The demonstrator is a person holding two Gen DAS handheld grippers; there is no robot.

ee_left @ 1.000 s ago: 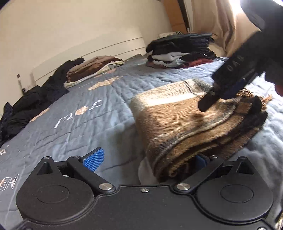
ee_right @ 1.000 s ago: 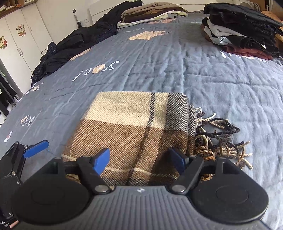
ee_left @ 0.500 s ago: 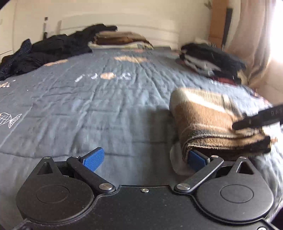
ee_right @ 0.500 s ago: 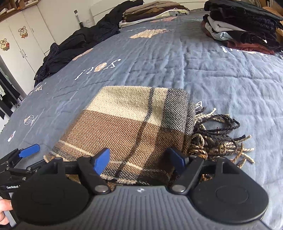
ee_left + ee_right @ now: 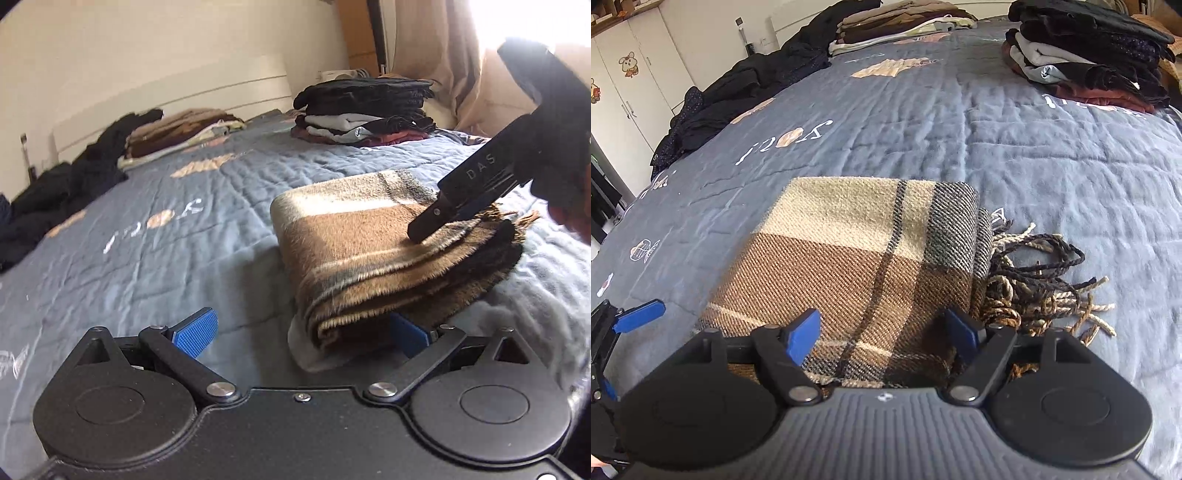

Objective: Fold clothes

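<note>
Folded plaid scarf point(image 5: 857, 266) is sitting on the bed point(image 5: 960, 140), fringe point(image 5: 1041, 291) spilling off one end. Right claw point(image 5: 882, 334) hangs over the near edge, jaws wide, pads not pinching anything. Left claw point(image 5: 303, 330) is down low at the scarf's corner, also spread wide; one pad is tucked under the folded edge, the other is out over the quilt. Two folded stacks point(image 5: 1089, 48) further back, dark pile point(image 5: 746, 92) beside them.
</note>
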